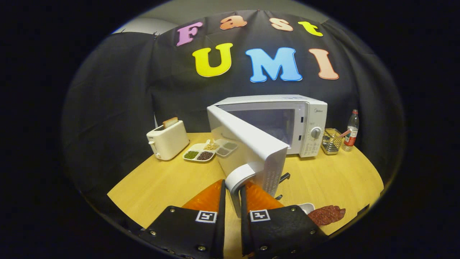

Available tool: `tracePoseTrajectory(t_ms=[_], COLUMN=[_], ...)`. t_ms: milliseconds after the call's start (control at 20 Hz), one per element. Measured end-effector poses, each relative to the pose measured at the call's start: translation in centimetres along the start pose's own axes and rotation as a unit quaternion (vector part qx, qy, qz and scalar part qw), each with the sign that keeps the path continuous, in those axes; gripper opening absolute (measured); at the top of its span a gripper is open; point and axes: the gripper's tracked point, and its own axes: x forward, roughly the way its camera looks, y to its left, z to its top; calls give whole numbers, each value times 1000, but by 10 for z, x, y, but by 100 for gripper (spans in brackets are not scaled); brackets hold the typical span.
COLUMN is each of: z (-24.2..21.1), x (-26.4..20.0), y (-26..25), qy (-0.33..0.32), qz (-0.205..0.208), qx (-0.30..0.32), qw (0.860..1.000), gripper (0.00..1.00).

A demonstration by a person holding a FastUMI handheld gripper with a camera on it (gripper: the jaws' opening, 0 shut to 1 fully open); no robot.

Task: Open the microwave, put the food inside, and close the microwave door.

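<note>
A white microwave [305, 122] stands at the back of the wooden table [161, 183]. Its door [251, 144] is swung wide open toward me, so the dim cavity [269, 124] shows. My gripper [233, 190] is shut on the door's white curved handle [239, 178], with both fingers pressed against its sides. The food, a reddish-brown slab of meat [327, 214] on a small white dish [307, 207], lies on the table just to the right of my fingers, partly hidden behind the right one.
A white toaster [167, 142] with a slice of bread stands at the back left. Beside it is a white divided tray [208, 150] of beans and grains. To the right of the microwave are a wire basket [331, 142] and a plastic bottle [351, 131].
</note>
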Motion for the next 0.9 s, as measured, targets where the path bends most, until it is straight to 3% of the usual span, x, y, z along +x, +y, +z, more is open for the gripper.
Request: tracePoseTrajectory(t_ms=[150, 400, 600, 800, 900], z=[-8, -12, -14, -17, -20], x=[-10, -11, -13, -14, -17], y=[35, 60, 80, 115, 138], qy=[0, -4, -14, -6, 3], qz=[25, 10, 6, 50, 115], qx=[-12, -16, 14, -1, 12], qw=[1000, 1000, 1000, 999, 993], gripper=[21, 21, 21, 21, 22])
